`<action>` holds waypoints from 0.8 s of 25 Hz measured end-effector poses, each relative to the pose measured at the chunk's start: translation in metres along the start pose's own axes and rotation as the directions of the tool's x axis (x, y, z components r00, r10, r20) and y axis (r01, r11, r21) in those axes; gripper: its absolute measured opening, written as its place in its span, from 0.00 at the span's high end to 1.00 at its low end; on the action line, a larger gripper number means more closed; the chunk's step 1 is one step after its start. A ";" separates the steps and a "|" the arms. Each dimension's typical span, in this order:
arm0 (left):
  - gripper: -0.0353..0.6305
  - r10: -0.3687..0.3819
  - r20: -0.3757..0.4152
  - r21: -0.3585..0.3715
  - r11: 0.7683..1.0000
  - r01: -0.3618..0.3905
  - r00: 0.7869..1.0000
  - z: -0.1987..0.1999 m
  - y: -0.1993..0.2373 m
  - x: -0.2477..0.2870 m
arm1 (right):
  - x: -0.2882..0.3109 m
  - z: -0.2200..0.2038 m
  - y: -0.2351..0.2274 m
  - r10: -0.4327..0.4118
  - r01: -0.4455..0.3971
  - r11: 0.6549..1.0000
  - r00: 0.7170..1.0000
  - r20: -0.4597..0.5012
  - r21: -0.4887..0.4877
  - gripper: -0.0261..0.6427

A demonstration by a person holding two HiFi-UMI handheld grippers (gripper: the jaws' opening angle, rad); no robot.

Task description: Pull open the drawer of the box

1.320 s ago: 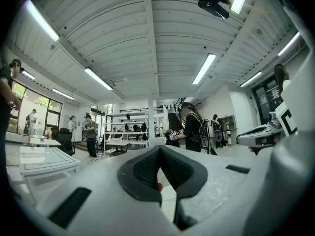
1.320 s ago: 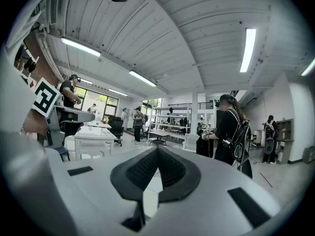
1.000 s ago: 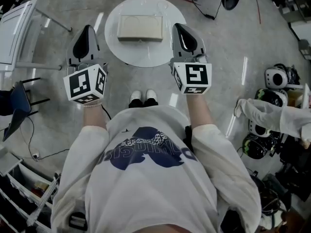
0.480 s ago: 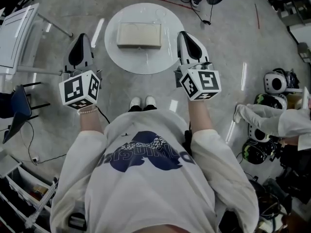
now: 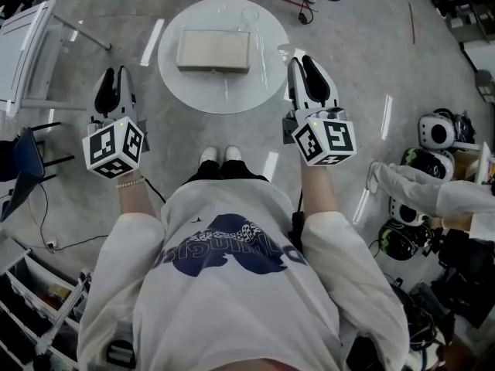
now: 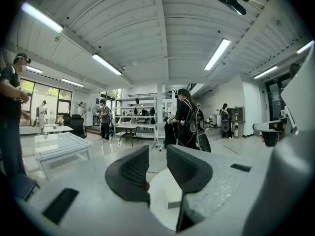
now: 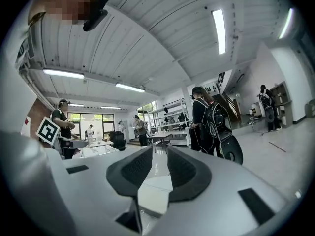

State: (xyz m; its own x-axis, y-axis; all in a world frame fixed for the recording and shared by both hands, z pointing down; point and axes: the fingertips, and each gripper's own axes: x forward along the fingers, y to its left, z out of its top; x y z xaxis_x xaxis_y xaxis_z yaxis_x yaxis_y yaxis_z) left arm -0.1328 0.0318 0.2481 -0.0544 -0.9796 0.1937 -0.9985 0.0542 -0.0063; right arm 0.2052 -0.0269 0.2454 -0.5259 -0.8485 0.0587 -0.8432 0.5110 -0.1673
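Note:
A flat beige box (image 5: 213, 50) lies on a round white table (image 5: 224, 95) in front of me, its drawer closed as far as I can tell. My left gripper (image 5: 114, 74) hovers left of the table, off its edge. My right gripper (image 5: 303, 60) hangs at the table's right rim. Both point roughly level toward the room. Their jaws have just been opening and nothing is between them. In the left gripper view the left gripper (image 6: 157, 156) frames part of the table (image 6: 160, 200). The right gripper (image 7: 160, 161) shows the same gap in its own view.
A white desk (image 5: 27, 45) and a dark chair (image 5: 23, 161) stand at the left. Helmets (image 5: 437, 130) and someone's sleeve (image 5: 433, 188) crowd the right. My shoes (image 5: 219, 155) are just short of the table. Several people (image 6: 184, 117) stand farther off.
Both grippers have dropped back from beside the box toward me and spread outward, the right one rolling. Their jaws, shut before, now stand apart.

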 end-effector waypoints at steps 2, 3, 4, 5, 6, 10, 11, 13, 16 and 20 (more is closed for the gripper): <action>0.79 -0.005 -0.028 -0.008 1.000 0.005 1.000 -0.010 -0.005 0.000 | 0.001 -0.005 -0.002 0.013 -0.012 1.000 1.000 -0.008 0.003 0.83; 0.78 -0.008 -0.041 -0.012 1.000 0.007 0.999 -0.014 -0.007 0.001 | 0.002 -0.007 -0.002 0.018 -0.018 1.000 1.000 -0.011 0.004 0.82; 0.77 -0.010 -0.054 -0.017 1.000 0.009 0.998 -0.018 -0.008 0.002 | 0.003 -0.009 -0.002 0.023 -0.023 1.000 1.000 -0.015 0.006 0.82; 0.76 -0.012 -0.067 -0.020 1.000 0.011 0.998 -0.022 -0.009 0.003 | 0.004 -0.011 -0.002 0.027 -0.027 1.000 0.999 -0.019 0.007 0.81; 0.76 -0.014 -0.080 -0.022 1.000 0.012 0.997 -0.026 -0.010 0.005 | 0.006 -0.014 -0.002 0.031 -0.031 1.000 0.999 -0.023 0.007 0.81; 0.76 -0.024 -0.132 -0.028 0.999 0.021 0.991 -0.043 -0.009 0.015 | 0.012 -0.027 0.002 0.038 -0.037 0.999 0.998 -0.051 0.015 0.81; 0.76 -0.031 -0.146 -0.030 0.999 0.027 0.989 -0.048 -0.008 0.019 | 0.015 -0.031 0.004 0.037 -0.037 0.999 0.998 -0.059 0.016 0.81; 0.76 -0.053 -0.175 -0.036 0.998 0.048 0.983 -0.057 -0.005 0.030 | 0.020 -0.038 0.008 0.030 -0.029 0.999 0.997 -0.075 0.019 0.81; 0.76 -0.106 -0.222 -0.047 0.994 0.098 0.969 -0.075 -0.005 0.053 | 0.030 -0.051 0.012 0.002 0.001 1.000 0.995 -0.096 0.026 0.81; 0.76 -0.193 -0.295 -0.076 0.981 0.178 0.936 -0.104 -0.006 0.090 | 0.048 -0.070 0.020 -0.045 0.050 0.998 0.991 -0.126 0.036 0.81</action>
State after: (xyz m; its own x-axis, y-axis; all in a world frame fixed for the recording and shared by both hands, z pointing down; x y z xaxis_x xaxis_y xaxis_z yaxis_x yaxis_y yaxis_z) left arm -0.1316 -0.0369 0.3673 0.1429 -0.8699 0.4720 -0.9890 -0.1066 0.1029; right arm 0.1558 -0.0477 0.3136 -0.4969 -0.8469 0.1894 -0.8640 0.4623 -0.1995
